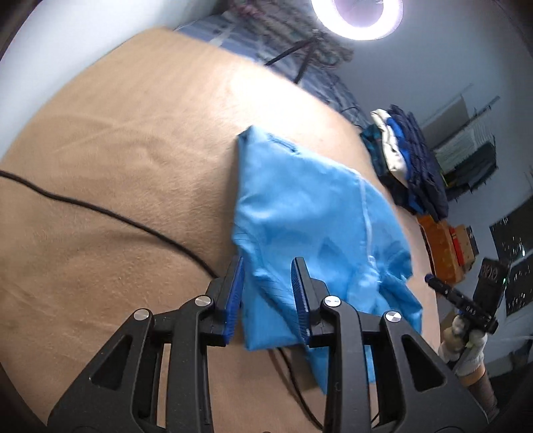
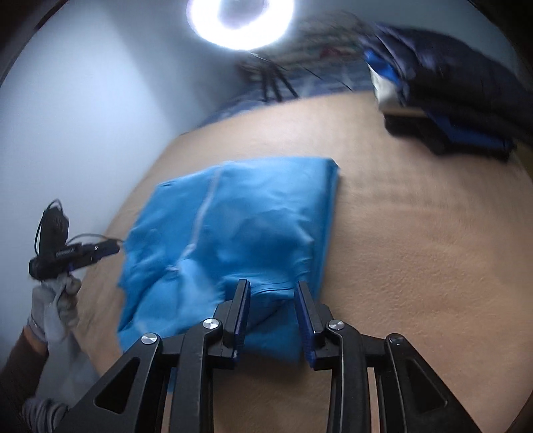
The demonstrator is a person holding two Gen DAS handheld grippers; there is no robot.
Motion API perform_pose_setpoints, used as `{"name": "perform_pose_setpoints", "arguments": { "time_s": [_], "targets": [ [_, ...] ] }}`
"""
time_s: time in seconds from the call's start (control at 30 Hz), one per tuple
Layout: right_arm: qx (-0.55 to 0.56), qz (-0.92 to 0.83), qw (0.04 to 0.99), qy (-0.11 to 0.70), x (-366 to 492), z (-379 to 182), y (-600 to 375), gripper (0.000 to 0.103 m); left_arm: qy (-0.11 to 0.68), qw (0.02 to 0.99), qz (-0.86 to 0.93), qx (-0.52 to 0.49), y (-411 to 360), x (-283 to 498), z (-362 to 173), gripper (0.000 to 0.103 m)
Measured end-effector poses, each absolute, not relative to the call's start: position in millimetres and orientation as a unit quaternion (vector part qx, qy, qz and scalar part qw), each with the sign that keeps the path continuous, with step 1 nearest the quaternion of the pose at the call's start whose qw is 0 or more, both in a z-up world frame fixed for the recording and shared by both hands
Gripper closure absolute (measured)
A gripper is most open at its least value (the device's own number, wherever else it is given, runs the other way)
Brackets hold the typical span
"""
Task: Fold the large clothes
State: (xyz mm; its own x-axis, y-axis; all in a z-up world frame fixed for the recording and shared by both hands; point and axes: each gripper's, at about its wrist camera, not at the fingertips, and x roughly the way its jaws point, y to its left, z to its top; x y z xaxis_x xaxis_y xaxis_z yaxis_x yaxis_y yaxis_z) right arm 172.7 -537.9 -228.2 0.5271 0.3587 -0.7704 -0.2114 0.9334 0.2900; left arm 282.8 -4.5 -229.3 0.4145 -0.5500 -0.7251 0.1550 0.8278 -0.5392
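A light blue garment (image 1: 309, 213) lies folded into a rough rectangle on the tan blanket (image 1: 116, 160). My left gripper (image 1: 268, 271) is open, its jaws on either side of the garment's near left corner, with no cloth pinched. In the right wrist view the same garment (image 2: 240, 219) lies ahead, and my right gripper (image 2: 273, 293) is open over its near right edge. The right gripper also shows in the left wrist view (image 1: 466, 299), held in a gloved hand off the blanket's right edge. The left gripper shows in the right wrist view (image 2: 73, 253).
A stack of folded dark blue and white clothes (image 1: 406, 156) sits at the blanket's far right, also in the right wrist view (image 2: 443, 100). A black cable (image 1: 100, 210) runs across the blanket. A ring light (image 1: 359, 16) on a tripod stands behind. Boxes (image 1: 446, 246) stand to the right.
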Motion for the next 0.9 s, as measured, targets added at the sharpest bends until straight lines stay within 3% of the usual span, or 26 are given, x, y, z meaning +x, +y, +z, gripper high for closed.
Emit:
{"name": "perform_pose_setpoints", "arguments": {
  "time_s": [0.37,0.63,0.73,0.9],
  "targets": [
    [0.036,0.196,0.889,0.413,258.3,-200.0,-487.4,0.075,0.464,0.840,-0.243,-0.140,-78.6,352.4,-184.7,0.076],
    [-0.050,0.221,0.856,0.465,323.0,-246.4,-442.9,0.076,0.512,0.823,-0.235,-0.080,-112.4,405.9,-242.7,0.076],
    [-0.088,0.218,0.835,0.497,325.5,-277.7,-441.2,0.084,0.525,0.812,-0.246,-0.068,-108.4,403.9,-277.4,0.076],
    [-0.061,0.212,0.836,0.502,323.1,-289.1,-456.9,0.085,0.516,0.818,-0.246,-0.064,-102.4,394.7,-271.2,0.076]
  ]
}}
